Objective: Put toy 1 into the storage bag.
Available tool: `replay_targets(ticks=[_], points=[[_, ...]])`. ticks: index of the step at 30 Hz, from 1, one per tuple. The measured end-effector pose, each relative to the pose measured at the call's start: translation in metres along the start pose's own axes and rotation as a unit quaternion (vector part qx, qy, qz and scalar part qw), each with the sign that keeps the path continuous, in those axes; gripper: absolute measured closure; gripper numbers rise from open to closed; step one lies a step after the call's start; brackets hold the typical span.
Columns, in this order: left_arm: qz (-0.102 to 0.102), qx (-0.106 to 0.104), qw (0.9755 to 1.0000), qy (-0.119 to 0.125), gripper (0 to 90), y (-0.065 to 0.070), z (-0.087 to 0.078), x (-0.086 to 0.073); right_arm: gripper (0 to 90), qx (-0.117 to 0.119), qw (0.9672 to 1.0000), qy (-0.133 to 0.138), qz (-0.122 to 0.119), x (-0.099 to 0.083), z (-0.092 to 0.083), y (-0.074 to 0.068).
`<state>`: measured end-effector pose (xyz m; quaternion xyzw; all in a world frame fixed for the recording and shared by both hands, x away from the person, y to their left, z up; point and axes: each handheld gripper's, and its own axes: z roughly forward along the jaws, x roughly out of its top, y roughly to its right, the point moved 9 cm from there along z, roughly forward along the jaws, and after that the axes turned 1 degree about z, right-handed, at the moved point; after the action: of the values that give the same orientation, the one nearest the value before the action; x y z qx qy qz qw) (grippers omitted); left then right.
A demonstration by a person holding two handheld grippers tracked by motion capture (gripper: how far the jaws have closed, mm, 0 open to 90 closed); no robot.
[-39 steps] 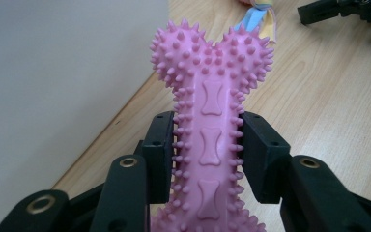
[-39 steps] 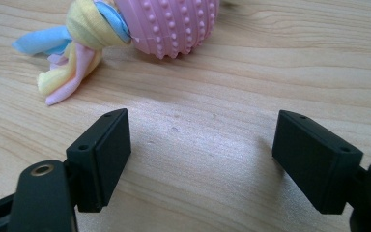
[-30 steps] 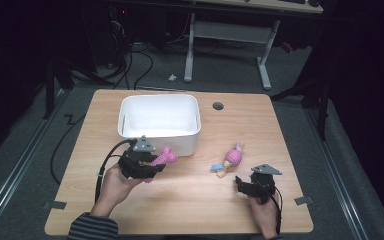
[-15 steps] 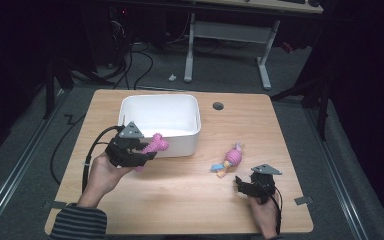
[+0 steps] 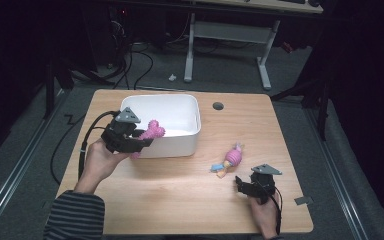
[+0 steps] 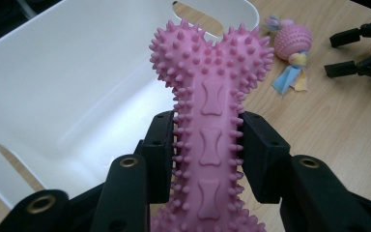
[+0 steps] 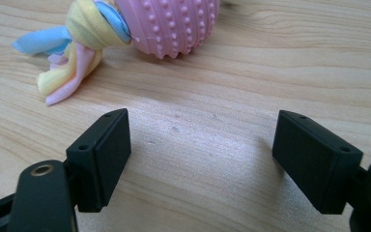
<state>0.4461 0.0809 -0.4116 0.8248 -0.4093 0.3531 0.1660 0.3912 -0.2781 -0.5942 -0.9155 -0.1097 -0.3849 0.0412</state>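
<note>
Lab: dark room, floor cables (image 5: 130,60)

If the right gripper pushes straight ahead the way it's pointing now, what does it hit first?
Probably the pink studded ball toy with its cloth tails. The right gripper is open over bare table, nothing between its fingers, and the toy lies ahead, slightly left of centre, so it might graze rather than hit squarely.

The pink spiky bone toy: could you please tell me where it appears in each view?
High view: the pink spiky bone toy sits left of centre, held by the left gripper at the white bin's front-left rim.
Left gripper view: centre, upright between the jaws.
Right gripper view: not in it.
Shared landmark: the pink ball toy with ribbons.
</note>
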Motion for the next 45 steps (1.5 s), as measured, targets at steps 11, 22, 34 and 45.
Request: replay_targets(ticks=[11,22,34,45], points=[[-0.009,0.010,0.9999,0.007,58.9,-0.019,-0.001,0.015,21.3,0.000,1.0000,0.000,0.000,0.000,0.000,0.000],[-0.007,0.027,0.9996,0.003,58.8,-0.033,0.007,0.028,21.3,0.000,1.0000,0.000,0.001,0.000,0.000,0.000],[-0.016,0.042,0.9990,-0.008,58.7,-0.047,0.029,0.033,21.3,0.000,1.0000,0.000,0.001,0.000,0.000,0.000],[-0.020,0.059,0.9979,-0.019,58.5,-0.057,0.049,0.031,21.3,0.000,1.0000,0.000,0.001,0.000,0.000,0.000]])
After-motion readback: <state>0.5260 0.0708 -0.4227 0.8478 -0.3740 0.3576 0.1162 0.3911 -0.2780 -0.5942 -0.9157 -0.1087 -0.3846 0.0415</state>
